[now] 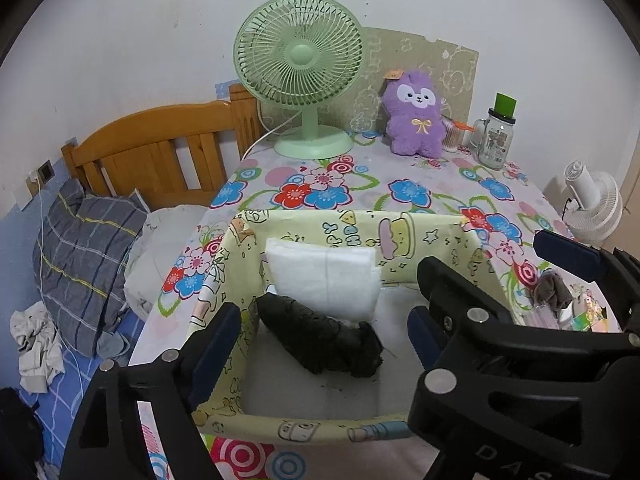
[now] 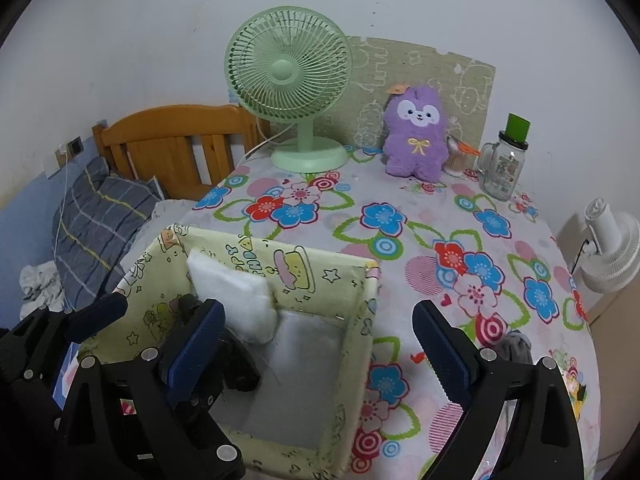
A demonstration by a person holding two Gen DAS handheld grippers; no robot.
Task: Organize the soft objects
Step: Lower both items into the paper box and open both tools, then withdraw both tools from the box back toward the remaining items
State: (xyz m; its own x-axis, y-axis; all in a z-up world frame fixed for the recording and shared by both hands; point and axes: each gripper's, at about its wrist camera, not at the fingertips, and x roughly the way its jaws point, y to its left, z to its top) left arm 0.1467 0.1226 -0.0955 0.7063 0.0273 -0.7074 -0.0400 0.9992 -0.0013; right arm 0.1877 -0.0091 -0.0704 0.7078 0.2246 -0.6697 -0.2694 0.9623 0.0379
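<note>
Inside the box (image 1: 400, 240) — black roll (image 1: 320, 336) (beside white pad (image 1: 324, 280)); both grippers gape.

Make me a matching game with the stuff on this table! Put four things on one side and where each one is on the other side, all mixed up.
Things:
1. black cloth
2. purple plush toy
3. green fan
4. glass jar

Places:
A. at the back of the table, left of the plush toy
B. inside the yellow box, in front of the white pad
C. at the back right, with a green lid
D. between the fan and the jar

Pairs: 1-B, 2-D, 3-A, 4-C
</note>
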